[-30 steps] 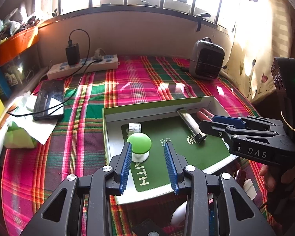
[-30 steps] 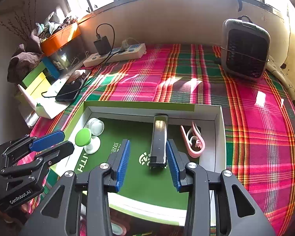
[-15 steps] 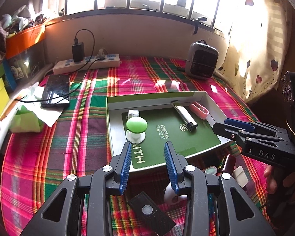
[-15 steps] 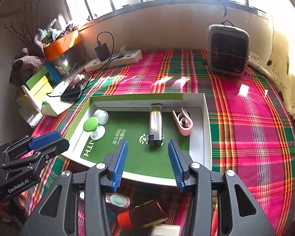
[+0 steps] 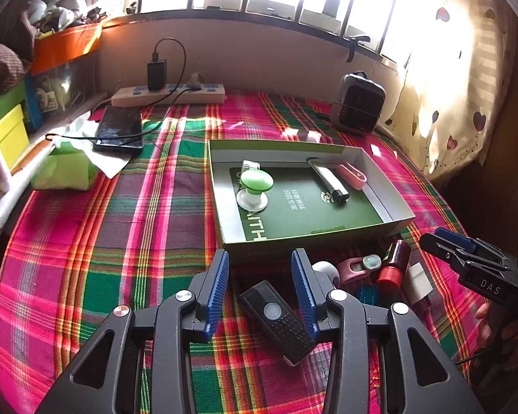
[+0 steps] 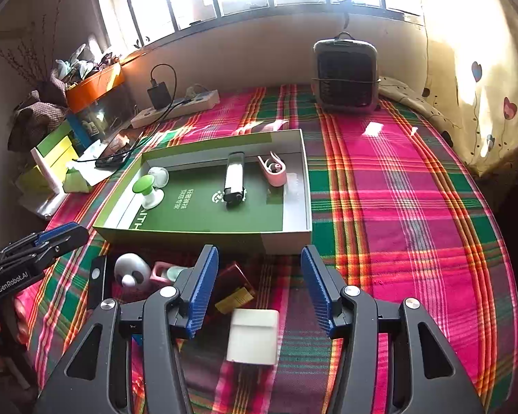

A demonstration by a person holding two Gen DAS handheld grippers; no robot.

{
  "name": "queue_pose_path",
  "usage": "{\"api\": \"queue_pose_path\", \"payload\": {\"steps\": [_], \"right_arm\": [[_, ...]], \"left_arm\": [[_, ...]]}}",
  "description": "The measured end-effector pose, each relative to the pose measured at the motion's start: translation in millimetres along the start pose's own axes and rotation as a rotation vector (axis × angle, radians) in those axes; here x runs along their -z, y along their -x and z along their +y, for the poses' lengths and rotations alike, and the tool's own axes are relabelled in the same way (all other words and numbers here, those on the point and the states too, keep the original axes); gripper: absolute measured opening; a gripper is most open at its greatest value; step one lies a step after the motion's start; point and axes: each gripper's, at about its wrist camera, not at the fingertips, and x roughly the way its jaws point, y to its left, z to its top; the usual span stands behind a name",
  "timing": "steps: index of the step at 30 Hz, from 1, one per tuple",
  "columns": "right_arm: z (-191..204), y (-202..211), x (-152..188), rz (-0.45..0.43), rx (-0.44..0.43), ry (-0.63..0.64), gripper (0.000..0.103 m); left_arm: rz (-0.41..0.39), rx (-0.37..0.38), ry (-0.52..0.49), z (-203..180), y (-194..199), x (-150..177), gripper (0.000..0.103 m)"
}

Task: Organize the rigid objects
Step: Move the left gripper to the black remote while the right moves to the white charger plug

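The left gripper [image 5: 260,288] stood with its jaws spread, having just been opening, and pinched nothing; a black remote [image 5: 276,315] lay on the plaid cloth [image 5: 86,258] below and between them, untouched as far as the view showed. The right gripper [image 6: 259,288] likewise had its jaws spread wide, just opened further, and empty; a white adapter block [image 6: 252,336] lay flat on the cloth beneath the gap, with a dark red box [image 6: 233,288] just beside the left-hand pad.

Around these lay the rest of the loose pile, close against the near wall of the tray: a white round gadget [image 6: 132,272], a pink clip with a pale green piece [image 5: 357,267], and a red-capped cylinder [image 5: 393,267].

Beyond the pile sat the green-lined tray [image 5: 314,239]. Inside it stood a green-topped suction knob [image 5: 255,186] at the left, a small white jar [image 5: 250,165] just behind it, a long lighter [image 5: 328,181] near the middle, and a pink clip [image 5: 352,176] beside the lighter.

Farther out, a phone [image 5: 119,131] on a cable lay near a power strip [image 5: 169,93], and a small heater [image 6: 345,72] stood at the far edge under the window.
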Motion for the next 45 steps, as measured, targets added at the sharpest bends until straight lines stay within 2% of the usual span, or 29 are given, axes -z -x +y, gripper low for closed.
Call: {"api": "queue_pose_path", "payload": {"steps": [9, 14, 20, 23, 32, 45], "right_arm": [[-3.4, 5.1, 30.6, 0.024, 0.059, 0.001, 0.055], [-6.2, 9.4, 36.2, 0.014, 0.069, -0.013, 0.055], [1.2, 4.5, 41.6, 0.040, 0.071, 0.021, 0.058], [6.1, 3.2, 42.5, 0.043, 0.092, 0.051, 0.064], [7.7, 0.9, 46.2, 0.058, 0.108, 0.070, 0.065], [13.7, -8.1, 50.2, 0.112, 0.127, 0.128, 0.065]], "left_arm": [[0.030, 0.016, 0.007, 2.8, 2.1, 18.9, 0.039], [0.064, 0.018, 0.012, -0.7, -4.6, 25.9, 0.040], [0.067, 0.026, -0.005, -8.9, -3.4, 28.1, 0.040], [0.072, 0.016, -0.011, -12.6, -4.3, 28.8, 0.040], [0.081, -0.063, -0.045, -23.0, -10.1, 34.0, 0.040], [0.119, -0.090, -0.047, -26.6, -20.0, 39.4, 0.040]]}}
